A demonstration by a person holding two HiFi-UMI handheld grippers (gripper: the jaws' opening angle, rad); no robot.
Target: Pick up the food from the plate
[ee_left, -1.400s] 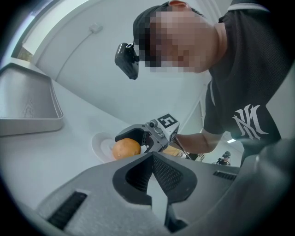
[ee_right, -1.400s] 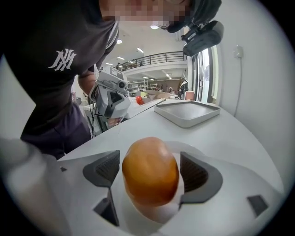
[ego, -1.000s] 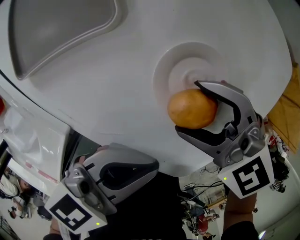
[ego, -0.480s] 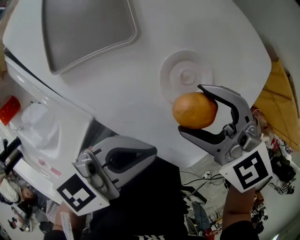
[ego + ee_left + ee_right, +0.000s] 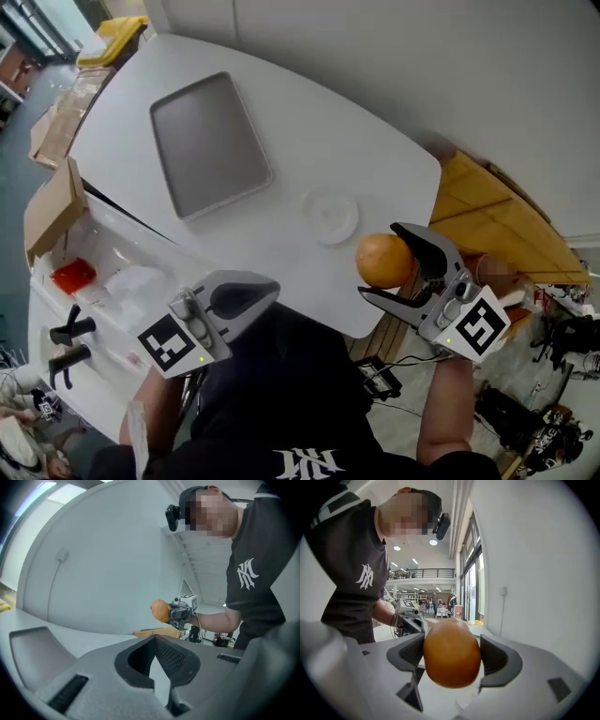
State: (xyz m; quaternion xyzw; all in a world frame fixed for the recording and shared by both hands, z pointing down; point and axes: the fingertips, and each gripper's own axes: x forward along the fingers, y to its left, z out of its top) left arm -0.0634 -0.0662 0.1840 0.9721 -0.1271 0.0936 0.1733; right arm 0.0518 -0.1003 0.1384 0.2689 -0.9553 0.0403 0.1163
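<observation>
A round orange-brown piece of food [image 5: 384, 260] is clamped between the jaws of my right gripper [image 5: 386, 263], lifted off the table and to the right of the small white plate [image 5: 330, 216], which is bare. In the right gripper view the food [image 5: 451, 653] fills the gap and both pads press its sides. The left gripper view shows that food [image 5: 160, 610] in the air, far off. My left gripper [image 5: 267, 289] hangs at the table's near edge, its jaws together with nothing in them.
A grey tray [image 5: 208, 145] lies on the white table [image 5: 309, 131], left of the plate. Cardboard boxes [image 5: 54, 208] and plastic bags with a red item [image 5: 73, 275] sit at the left. Wooden boards [image 5: 497, 225] lie off the table's right end.
The right gripper has carried the food up off the plate and to the right, past the table's edge. The head view has pulled far back, so the whole table shows.
</observation>
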